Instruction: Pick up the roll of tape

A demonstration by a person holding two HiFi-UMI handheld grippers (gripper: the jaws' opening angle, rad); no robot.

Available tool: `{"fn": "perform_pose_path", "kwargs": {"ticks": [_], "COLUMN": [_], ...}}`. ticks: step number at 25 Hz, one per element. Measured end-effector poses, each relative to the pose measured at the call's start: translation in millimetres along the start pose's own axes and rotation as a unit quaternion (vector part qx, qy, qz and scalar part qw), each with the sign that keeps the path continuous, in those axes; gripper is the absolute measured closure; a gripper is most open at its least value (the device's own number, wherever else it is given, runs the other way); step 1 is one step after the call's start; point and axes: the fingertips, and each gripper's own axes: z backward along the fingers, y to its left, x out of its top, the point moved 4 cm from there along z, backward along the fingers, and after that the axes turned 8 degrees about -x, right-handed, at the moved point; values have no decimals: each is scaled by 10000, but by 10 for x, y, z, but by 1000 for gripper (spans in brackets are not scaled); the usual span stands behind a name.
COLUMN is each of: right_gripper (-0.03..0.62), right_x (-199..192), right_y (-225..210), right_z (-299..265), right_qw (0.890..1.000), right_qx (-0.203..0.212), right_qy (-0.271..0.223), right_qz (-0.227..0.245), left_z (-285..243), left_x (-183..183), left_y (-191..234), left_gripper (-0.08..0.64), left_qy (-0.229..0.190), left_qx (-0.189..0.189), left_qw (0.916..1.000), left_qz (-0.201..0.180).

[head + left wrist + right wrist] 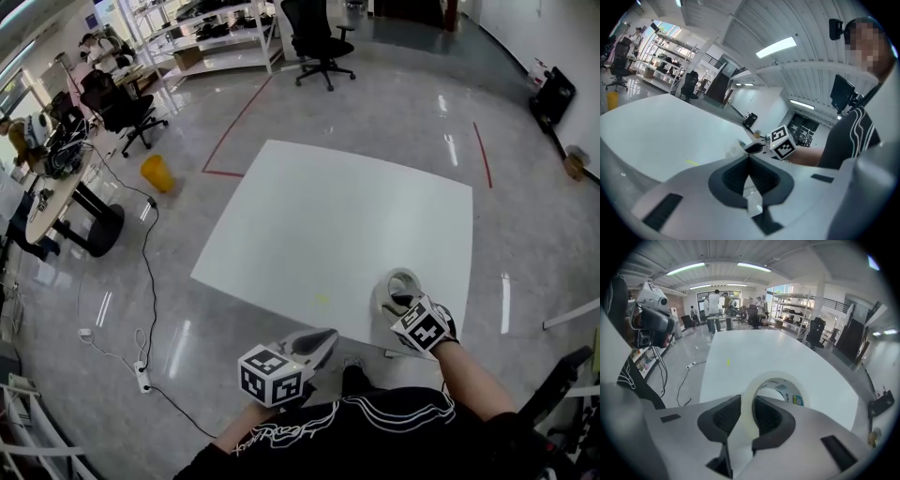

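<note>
In the head view the roll of tape (401, 286) is at the near edge of the white tabletop (347, 216), toward its right corner, under the right gripper (398, 305). The left gripper view shows the left gripper (749, 158) pressed together on nothing. In the right gripper view the right gripper (749, 409) pinches the roll's (800, 395) wall, one jaw inside the ring; the roll is likely light, stiff and smooth-faced, so this hold suits it, though it may pivot.

A roll of tape (400, 281) is found near the tabletop's (337, 206) near right edge, its wall caught between the right gripper's (401, 302) fingers (724, 416). The left gripper (323, 339) is held left, before that edge. On the floor, a bin (157, 172) is set left of the tabletop, a chair (317, 37) behind.
</note>
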Motion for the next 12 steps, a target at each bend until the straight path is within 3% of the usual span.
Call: {"fn": "perform_pose_path", "kwargs": {"ticks": [6,9,12], "right_gripper": [500,500,500], "right_x": [205,345,497], "right_y": [147,201,252], "right_z": [489,810,1145], "right_qw": [9931,9804,9601], "right_qx": [116,279,499], "right_qy": [-907,-1526,-2248], "right_qz": [-729,-1217,-1587], "left_z": [124,190,240], "left_x": [8,70,129], "left_y": [-240,-359,-415], "left_gripper": [557,557,557], "left_qy": [-64,-158,-247], "left_qx": [-36,-113,-144], "left_qw": [9998,9993,9987], "left_qz": [-202,-320,-426]}}
